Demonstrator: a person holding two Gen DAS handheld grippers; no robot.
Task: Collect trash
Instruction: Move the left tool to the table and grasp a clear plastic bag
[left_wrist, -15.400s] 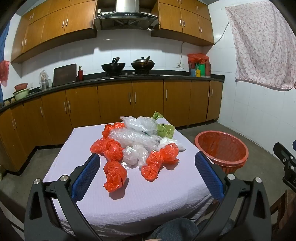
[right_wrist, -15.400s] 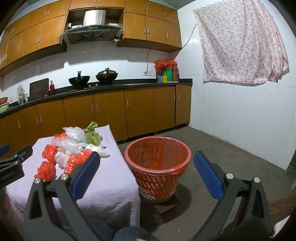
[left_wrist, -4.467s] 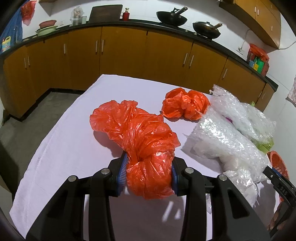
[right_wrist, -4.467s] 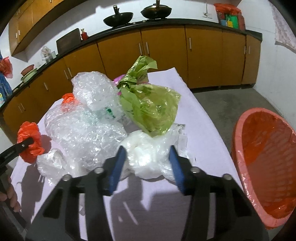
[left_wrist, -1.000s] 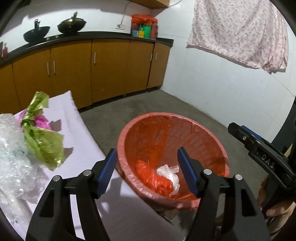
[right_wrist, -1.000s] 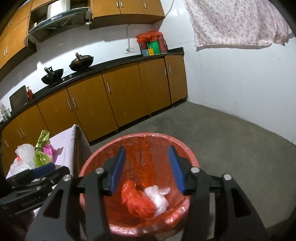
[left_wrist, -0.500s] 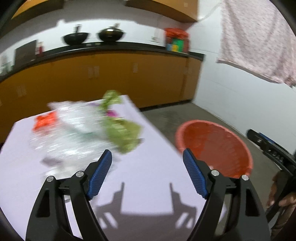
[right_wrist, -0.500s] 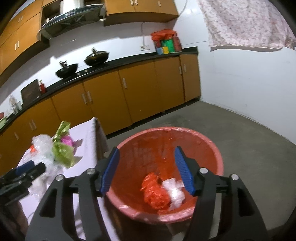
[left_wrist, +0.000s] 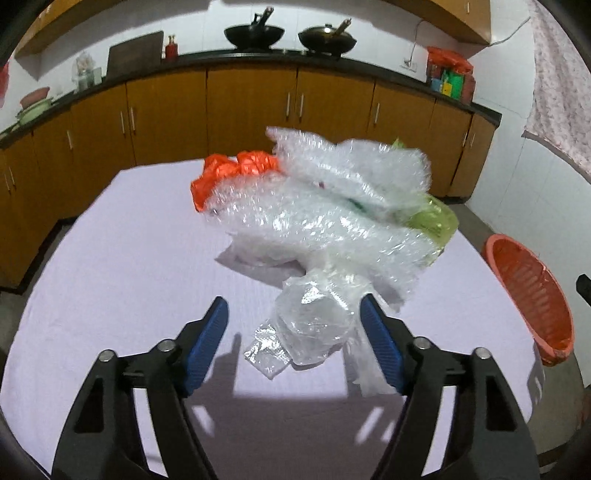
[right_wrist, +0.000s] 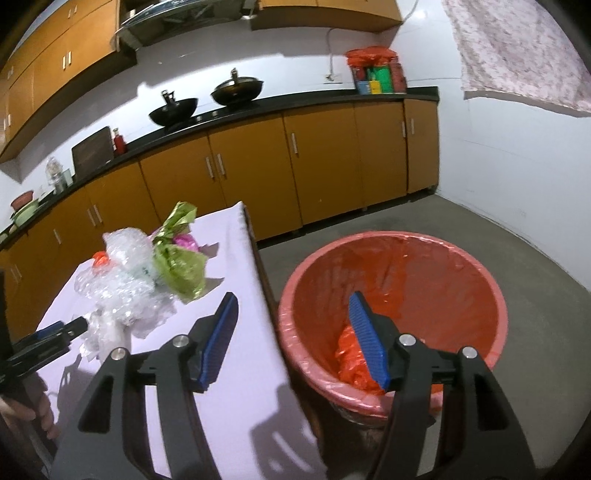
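My left gripper (left_wrist: 294, 314) is open over the table (left_wrist: 110, 266), its blue pads on either side of a clear plastic bag (left_wrist: 314, 325). Behind that lie a bubble-wrap pile (left_wrist: 325, 214), an orange bag (left_wrist: 236, 170) and a green bag (left_wrist: 436, 218). My right gripper (right_wrist: 291, 306) is open and empty between the table's right edge and the orange basket (right_wrist: 480, 280). The basket holds an orange bag (right_wrist: 351, 354). The left gripper (right_wrist: 79, 325) also shows in the right wrist view, beside the bubble wrap (right_wrist: 122, 288) and green bag (right_wrist: 181, 269).
The basket (left_wrist: 532, 295) stands on the floor right of the table. Kitchen cabinets (left_wrist: 251, 114) and a counter with woks (left_wrist: 255, 35) run along the back wall. A cloth hangs on the right wall (right_wrist: 517, 48).
My left gripper has swung from the basket back over the table and come down around the clear bag. My right gripper has drifted left from above the basket toward the table edge.
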